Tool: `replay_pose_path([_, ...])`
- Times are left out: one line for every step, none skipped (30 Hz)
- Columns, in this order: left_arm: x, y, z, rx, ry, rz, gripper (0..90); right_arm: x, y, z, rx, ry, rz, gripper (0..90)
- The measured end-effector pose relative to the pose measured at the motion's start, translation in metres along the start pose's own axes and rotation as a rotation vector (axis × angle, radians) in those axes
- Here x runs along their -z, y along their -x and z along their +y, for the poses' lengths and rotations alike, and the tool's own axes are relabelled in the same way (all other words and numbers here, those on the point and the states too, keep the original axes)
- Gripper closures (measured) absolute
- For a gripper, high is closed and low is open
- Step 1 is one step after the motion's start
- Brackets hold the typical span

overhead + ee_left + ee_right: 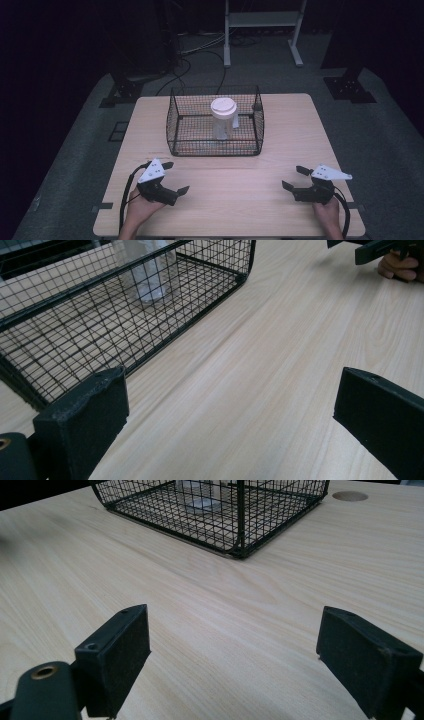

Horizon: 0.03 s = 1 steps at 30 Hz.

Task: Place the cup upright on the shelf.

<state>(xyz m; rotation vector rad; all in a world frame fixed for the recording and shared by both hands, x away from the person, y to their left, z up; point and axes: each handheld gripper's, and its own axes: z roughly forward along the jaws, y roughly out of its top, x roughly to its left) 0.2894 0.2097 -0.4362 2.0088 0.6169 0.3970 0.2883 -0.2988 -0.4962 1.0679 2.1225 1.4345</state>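
Observation:
A black wire basket (172, 125) stands on the far half of the wooden table (280, 125). Inside it a clear plastic cup with a white lid (223, 118) stands upright. My left gripper (175, 177) rests low over the table near the front left, open, with nothing between its jaws. My right gripper (295, 177) sits near the front right, also open and empty. In the left gripper view the basket (210, 300) is ahead to the left with the cup (145, 270) behind its mesh. The right gripper view shows the basket's corner (239, 535) ahead.
A round hole (350, 496) is set in the table beyond the basket. Bare wood lies between the two grippers and the basket. A white stand (260, 20) and cables (200, 50) are on the floor behind the table.

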Motion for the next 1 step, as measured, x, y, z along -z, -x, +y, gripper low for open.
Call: replay_pose_path([0.0021, 0.0007, -0.0022, 0.005, 0.015, 0.006, 0.2, 0.0001, 0.0003, 0.0000, -0.001, 0.001, 0.001, 12.9])
